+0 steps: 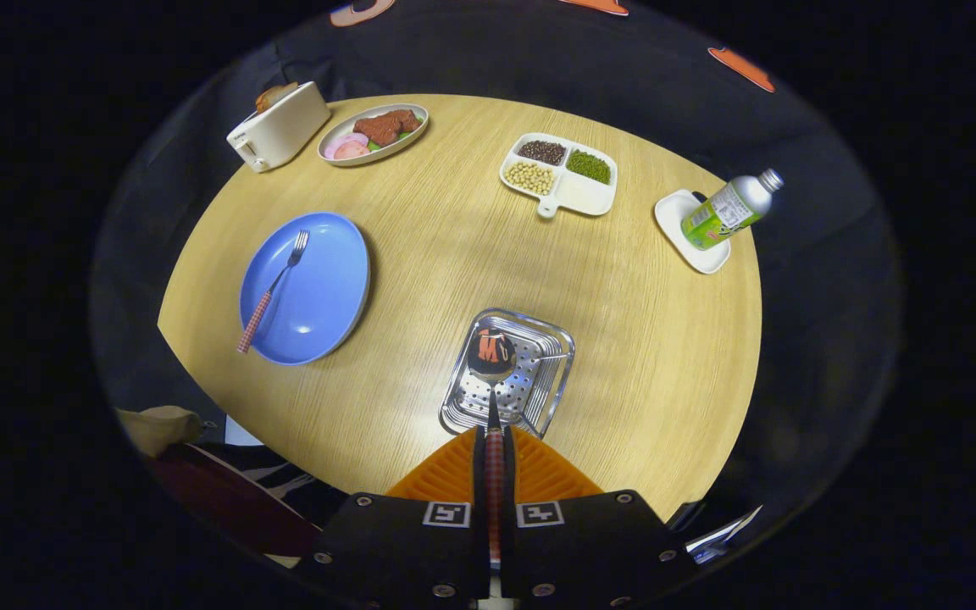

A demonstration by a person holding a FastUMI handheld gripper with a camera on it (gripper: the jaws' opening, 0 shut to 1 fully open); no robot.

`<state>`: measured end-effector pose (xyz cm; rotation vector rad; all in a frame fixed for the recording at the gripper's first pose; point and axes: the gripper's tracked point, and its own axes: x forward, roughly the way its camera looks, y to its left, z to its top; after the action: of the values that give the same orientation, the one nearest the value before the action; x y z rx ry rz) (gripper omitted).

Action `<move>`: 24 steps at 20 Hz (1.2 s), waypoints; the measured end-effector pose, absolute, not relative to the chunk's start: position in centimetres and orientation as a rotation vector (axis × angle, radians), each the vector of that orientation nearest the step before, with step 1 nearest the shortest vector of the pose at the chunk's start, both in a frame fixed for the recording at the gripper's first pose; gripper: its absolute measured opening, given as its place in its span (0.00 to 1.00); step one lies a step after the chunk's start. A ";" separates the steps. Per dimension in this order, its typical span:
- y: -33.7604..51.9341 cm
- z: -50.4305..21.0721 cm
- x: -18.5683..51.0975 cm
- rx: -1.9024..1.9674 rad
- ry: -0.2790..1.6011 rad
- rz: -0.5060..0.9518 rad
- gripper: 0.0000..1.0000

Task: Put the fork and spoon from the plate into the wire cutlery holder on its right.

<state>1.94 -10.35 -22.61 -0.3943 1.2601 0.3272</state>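
Note:
A spoon [492, 354] with a red checked handle is clamped between my fingers, its shiny bowl pointing forward. My gripper [495, 436] is shut on that handle. The spoon's bowl hangs over the metal perforated cutlery holder [539, 381], which stands just ahead of the fingers on the wooden table. To the left of the holder lies the blue plate [323, 296]. A fork [274, 290] with a matching checked handle rests on the plate, tines pointing away, handle end over the plate's near rim.
Beyond the holder stands a white divided dish [577, 195] of beans. A green bottle [729, 210] leans on a small white tray at the right. A white toaster [279, 127] and an oval food plate [369, 135] sit far left.

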 end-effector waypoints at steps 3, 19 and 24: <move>-10.5 -23.9 2.2 -0.394 1.291 0.323 0.05; -5.8 -17.9 3.8 -0.183 0.894 0.190 0.78; -0.1 -17.0 3.1 -0.054 0.772 0.165 0.94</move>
<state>3.12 -0.12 -17.02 -0.0537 0.7716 0.1652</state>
